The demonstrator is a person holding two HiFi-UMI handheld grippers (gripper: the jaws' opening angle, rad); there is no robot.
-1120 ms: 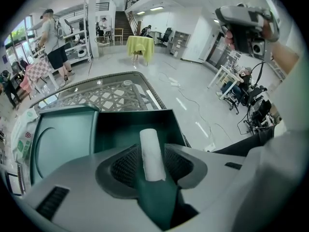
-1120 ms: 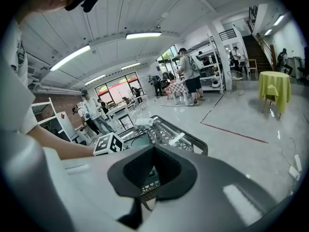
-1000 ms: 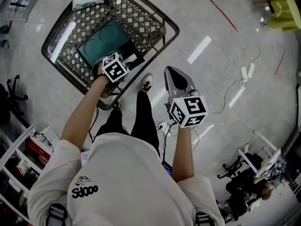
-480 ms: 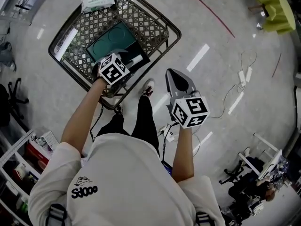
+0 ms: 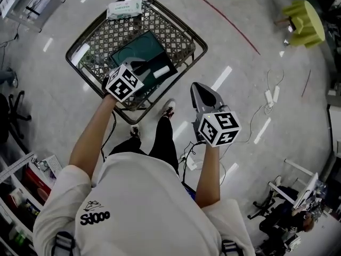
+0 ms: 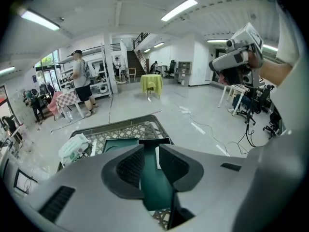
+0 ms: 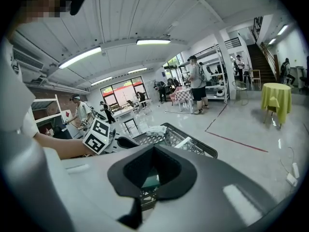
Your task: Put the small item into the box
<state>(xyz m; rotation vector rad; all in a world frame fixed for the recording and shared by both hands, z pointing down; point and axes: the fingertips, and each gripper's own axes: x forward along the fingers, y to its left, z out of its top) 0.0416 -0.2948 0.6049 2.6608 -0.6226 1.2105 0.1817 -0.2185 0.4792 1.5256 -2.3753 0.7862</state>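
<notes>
A black wire basket (image 5: 197, 41) stands on the floor with a dark green box (image 5: 141, 47) lying flat in it. A small white item (image 5: 161, 72) lies at the box's near right edge. My left gripper (image 5: 137, 67) hovers over the basket's near side above the box. Its jaws are closing, and in the left gripper view (image 6: 150, 151) only the box (image 6: 120, 144) and the white item (image 6: 157, 157) show through the gap, below them. My right gripper (image 5: 198, 87) hangs over bare floor to the right of the basket, shut and holding nothing.
A pack of wipes (image 5: 123, 8) rests on the basket's far rim. Cables and a power strip (image 5: 274, 87) trail on the floor at the right, beyond a red floor line (image 5: 224, 17). A yellow stool (image 5: 303, 15) stands far right, shelves (image 5: 21, 180) at the left, and a person (image 6: 79, 81) farther off.
The basket sits higher and further right in the head view. My left gripper has stayed over the box at the basket's near side. My right gripper has hardly moved.
</notes>
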